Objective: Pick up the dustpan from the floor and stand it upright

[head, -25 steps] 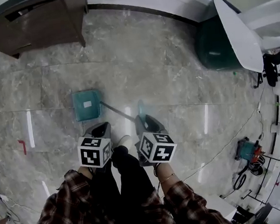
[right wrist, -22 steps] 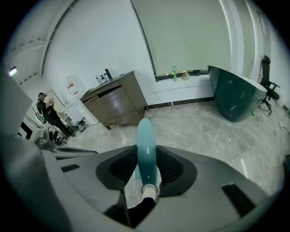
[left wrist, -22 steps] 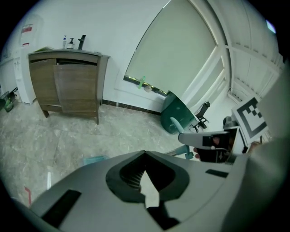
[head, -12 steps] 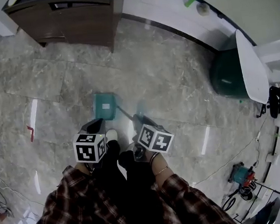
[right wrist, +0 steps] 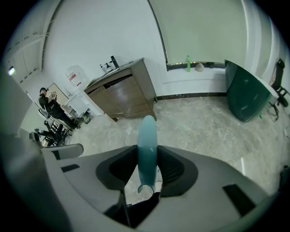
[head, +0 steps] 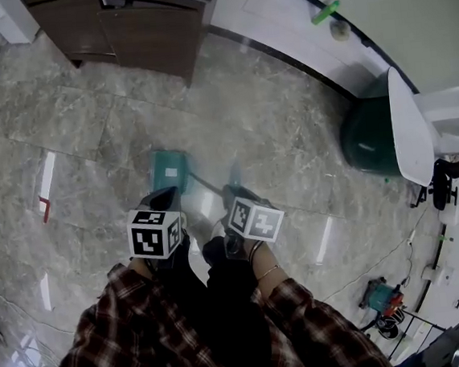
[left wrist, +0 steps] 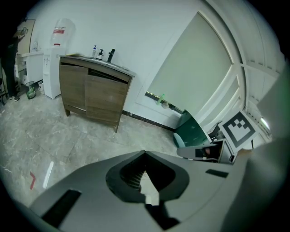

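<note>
clamping the dustpan's teal handle (right wrist: 147,140), the right gripper (head: 235,194) has carried it a little across the marble floor (head: 85,112) this past second; its pan (head: 169,171) sits low ahead, tilted, not yet upright. left gripper (head: 166,198) closed on nothing.

Office-style workroom with a wash corner

Polished stone-look floor tiles (head: 272,126) run up to plain white walls (left wrist: 136,36). A wooden sink cabinet (left wrist: 95,95) carries a tap (left wrist: 111,54), with a water dispenser (left wrist: 56,54) beside it. A corded power tool (head: 382,299) lies on the floor, and a person (right wrist: 50,106) stands among equipment in a far corner.
</note>
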A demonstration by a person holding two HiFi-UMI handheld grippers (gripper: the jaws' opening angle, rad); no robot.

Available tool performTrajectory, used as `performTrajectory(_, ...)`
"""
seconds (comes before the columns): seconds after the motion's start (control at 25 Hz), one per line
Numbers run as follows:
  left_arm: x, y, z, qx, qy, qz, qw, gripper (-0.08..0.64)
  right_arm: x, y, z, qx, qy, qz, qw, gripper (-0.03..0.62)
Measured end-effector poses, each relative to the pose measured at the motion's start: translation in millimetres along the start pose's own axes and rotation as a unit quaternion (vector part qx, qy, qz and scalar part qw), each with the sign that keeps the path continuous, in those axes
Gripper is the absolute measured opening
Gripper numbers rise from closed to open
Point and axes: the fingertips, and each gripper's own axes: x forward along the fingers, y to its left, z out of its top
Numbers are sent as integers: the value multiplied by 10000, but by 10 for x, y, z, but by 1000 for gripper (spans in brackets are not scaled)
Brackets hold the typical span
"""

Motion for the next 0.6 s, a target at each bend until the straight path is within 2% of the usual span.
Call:
performTrajectory(0.2,-117,-117,53,20,-154,-29,9999,2,-173,4,19,-324,-184,27,9993,127)
performTrajectory(0.48,-313,-284,41,100,-294,-30,9995,2,-434,98,153,-324,-519,411,9973,126)
performTrajectory(0.6,-439,-387,68,170,-363,-69,9992,2,-644,184,235,-594,-705,652,9936,126)
